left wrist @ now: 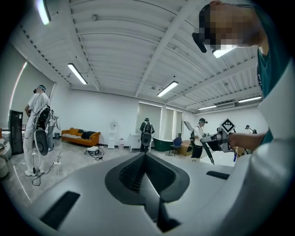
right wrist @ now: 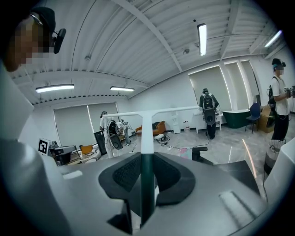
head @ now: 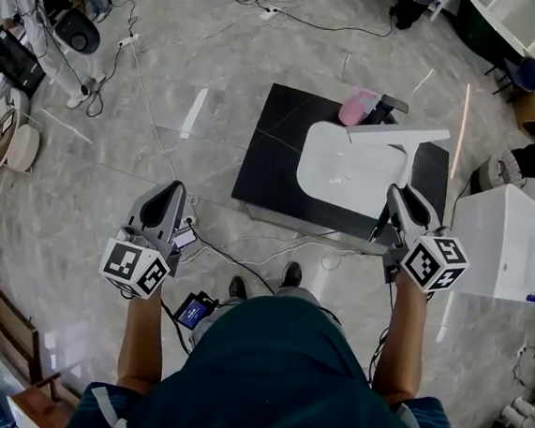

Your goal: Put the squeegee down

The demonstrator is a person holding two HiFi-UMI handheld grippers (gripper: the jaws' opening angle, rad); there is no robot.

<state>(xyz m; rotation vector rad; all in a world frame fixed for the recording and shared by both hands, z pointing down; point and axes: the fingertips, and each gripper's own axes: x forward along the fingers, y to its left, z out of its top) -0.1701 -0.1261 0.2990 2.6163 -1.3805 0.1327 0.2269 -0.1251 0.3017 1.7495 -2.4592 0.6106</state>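
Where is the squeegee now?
The squeegee is at the right of the head view, held in the right gripper, its white blade seen against the far edge of the white basin on the black platform.

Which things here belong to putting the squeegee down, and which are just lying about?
Job: squeegee, clamped in the jaws of the right gripper; white basin, probably where it goes.
Lying about: pink item, white box; left gripper, shut, empty.

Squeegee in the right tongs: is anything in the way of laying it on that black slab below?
Nothing visible hangs between. The squeegee, in the right tongs, is over a white basin on the slab; a pink thing sits at the far edge near the blade. Bare slab lies left of the basin.
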